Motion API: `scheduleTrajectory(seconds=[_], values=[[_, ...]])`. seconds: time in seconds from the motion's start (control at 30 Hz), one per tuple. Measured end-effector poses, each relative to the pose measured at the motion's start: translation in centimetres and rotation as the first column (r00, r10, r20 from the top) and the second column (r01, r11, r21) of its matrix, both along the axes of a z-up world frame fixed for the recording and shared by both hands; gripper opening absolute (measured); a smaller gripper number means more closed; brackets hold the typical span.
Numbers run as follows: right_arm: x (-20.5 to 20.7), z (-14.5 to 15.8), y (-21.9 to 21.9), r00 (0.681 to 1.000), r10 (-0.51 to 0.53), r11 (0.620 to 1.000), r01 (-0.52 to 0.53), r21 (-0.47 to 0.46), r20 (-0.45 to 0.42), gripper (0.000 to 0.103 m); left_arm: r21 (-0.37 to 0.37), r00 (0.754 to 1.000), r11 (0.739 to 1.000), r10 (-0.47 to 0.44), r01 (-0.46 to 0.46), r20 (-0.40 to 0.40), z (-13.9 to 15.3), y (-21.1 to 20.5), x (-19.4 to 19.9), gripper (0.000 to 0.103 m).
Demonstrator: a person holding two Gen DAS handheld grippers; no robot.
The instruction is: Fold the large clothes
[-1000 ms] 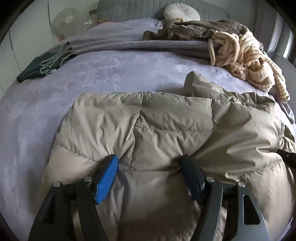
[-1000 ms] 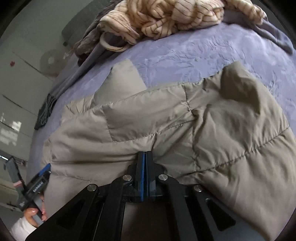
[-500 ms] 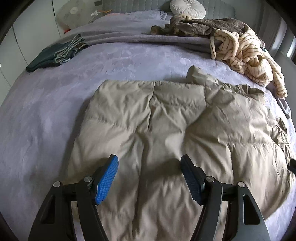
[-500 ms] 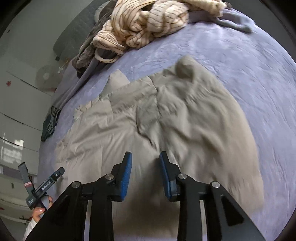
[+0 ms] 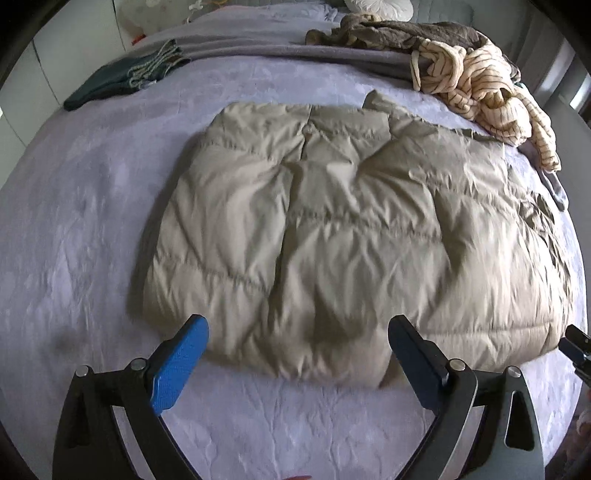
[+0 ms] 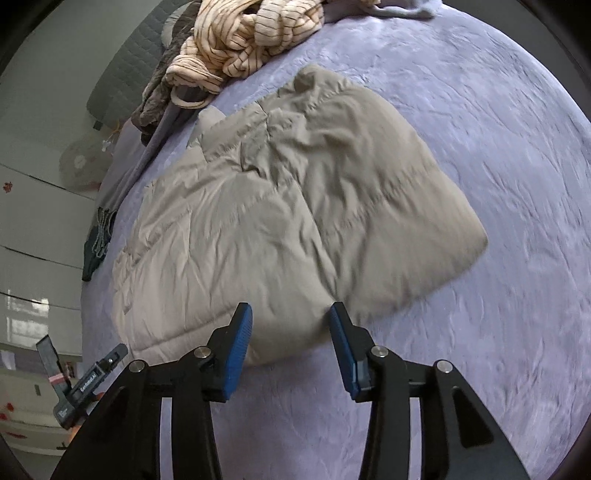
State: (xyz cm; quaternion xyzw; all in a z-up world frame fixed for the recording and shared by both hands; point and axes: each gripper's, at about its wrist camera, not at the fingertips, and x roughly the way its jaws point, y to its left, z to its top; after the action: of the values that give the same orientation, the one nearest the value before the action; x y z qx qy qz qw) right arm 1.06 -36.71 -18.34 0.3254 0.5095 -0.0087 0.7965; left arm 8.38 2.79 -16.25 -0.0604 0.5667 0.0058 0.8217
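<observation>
A large beige puffer jacket (image 5: pixel 332 229) lies spread flat on the lilac bed (image 5: pixel 74 229); it also shows in the right wrist view (image 6: pixel 280 221). My left gripper (image 5: pixel 297 343) is open and empty, hovering just above the jacket's near hem. My right gripper (image 6: pixel 290 328) is open and empty, above the near edge of the jacket. The left gripper's body (image 6: pixel 88 380) shows at the lower left of the right wrist view.
A cream striped garment (image 5: pixel 487 88) and a brown garment (image 5: pixel 399 33) are heaped at the far right of the bed. A dark green folded item (image 5: pixel 122 79) lies far left. A round white cushion (image 5: pixel 376 5) sits by the headboard. White cupboards (image 6: pixel 33 221) stand on the left.
My right gripper has let go of the jacket and opened. Both grippers have pulled back toward the near edge of the bed; the jacket now lies flat.
</observation>
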Motion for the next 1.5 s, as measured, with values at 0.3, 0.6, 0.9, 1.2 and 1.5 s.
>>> scheduleTrajectory(seconds=[0.3, 0.6, 0.9, 1.2, 1.5], values=[[-2.1, -1.3, 0.4, 0.999, -0.035, 0.999, 0.036, 0.034, -0.032, 0.069, 0.023, 0.999, 1.000, -0.007, 0.008, -0.051, -1.1, -0.1, -1.8, 0.103], [-3.0, -3.1, -1.1, 0.992, -0.124, 0.981, 0.128, 0.145, -0.037, 0.082, -0.049, 0.991, 0.996, 0.066, -0.072, -0.119, -3.1, 2.0, -3.0, 0.103], [-1.4, -4.7, -2.6, 0.984, -0.176, 0.954, 0.176, 0.242, -0.022, 0.103, -0.310, 0.977, 0.931, 0.152, -0.191, -0.148, -4.4, 4.6, -3.8, 0.103], [0.2, -7.0, -2.7, 0.981, -0.191, 0.916, 0.191, 0.352, -0.035, 0.103, -0.532, 0.946, 0.784, 0.238, -0.321, -0.221, -8.3, 7.9, -3.9, 0.103], [2.9, -8.0, -1.5, 0.988, -0.157, 0.883, 0.132, 0.451, 0.016, 0.103, -0.604, 0.938, 0.720, 0.301, -0.342, -0.172, -9.0, 8.7, 0.0, 0.103]])
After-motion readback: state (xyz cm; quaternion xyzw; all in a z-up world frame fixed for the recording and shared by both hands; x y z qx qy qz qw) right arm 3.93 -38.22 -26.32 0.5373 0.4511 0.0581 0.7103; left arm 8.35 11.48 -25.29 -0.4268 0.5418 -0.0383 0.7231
